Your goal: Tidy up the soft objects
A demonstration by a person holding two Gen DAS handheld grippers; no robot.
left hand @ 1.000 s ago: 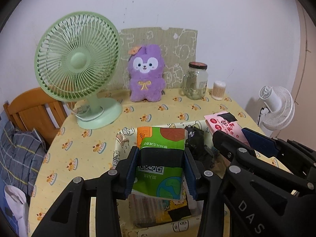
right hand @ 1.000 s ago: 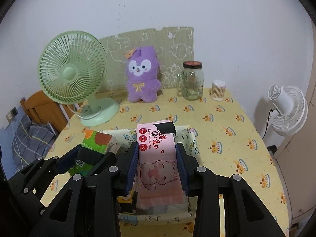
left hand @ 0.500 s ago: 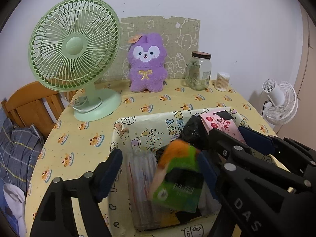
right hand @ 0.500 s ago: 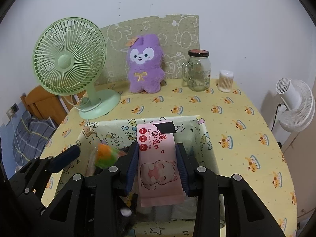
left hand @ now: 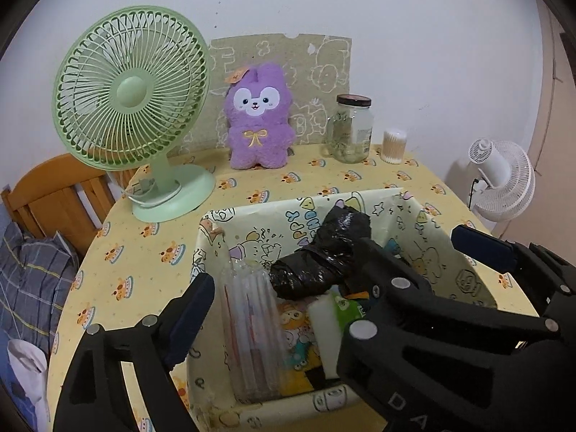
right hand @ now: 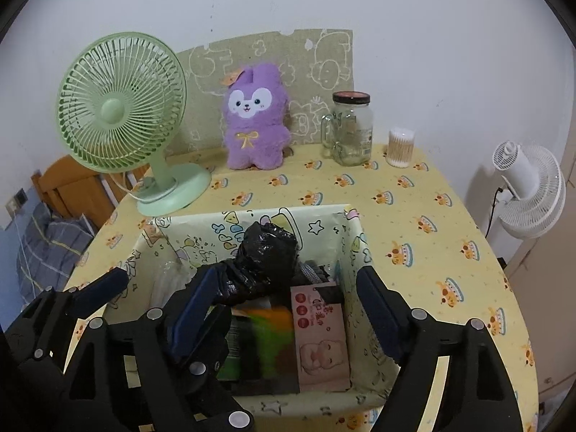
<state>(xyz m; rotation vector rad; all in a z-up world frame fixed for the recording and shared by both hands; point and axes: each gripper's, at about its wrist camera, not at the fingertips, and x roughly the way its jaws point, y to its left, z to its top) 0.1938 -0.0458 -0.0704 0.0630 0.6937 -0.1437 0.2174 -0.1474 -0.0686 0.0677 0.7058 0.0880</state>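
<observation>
A cartoon-print fabric box [left hand: 216,223] [right hand: 356,237] stands on the yellow table. In it lie a green and orange tissue pack [right hand: 266,338] [left hand: 342,309], blurred in the right wrist view, a pink wipes pack [right hand: 320,338], a black bag roll [left hand: 324,262] [right hand: 262,262] and a clear plastic pack [left hand: 248,324]. My left gripper [left hand: 280,302] hangs over the box with its jaws opening and nothing pressed between them; the right gripper hides its right finger. My right gripper [right hand: 288,302] is beside it, jaws opening, the pink pack lying loose below.
At the back of the table stand a green desk fan [left hand: 133,108], a purple plush [left hand: 257,122], a glass jar [left hand: 351,129] and a cotton swab tub [left hand: 394,145]. A white fan [right hand: 529,190] is off the right edge, a wooden chair [left hand: 54,194] off the left.
The left gripper opened and the green pack dropped into the box. The right gripper then opened and the pink pack fell in beside it.
</observation>
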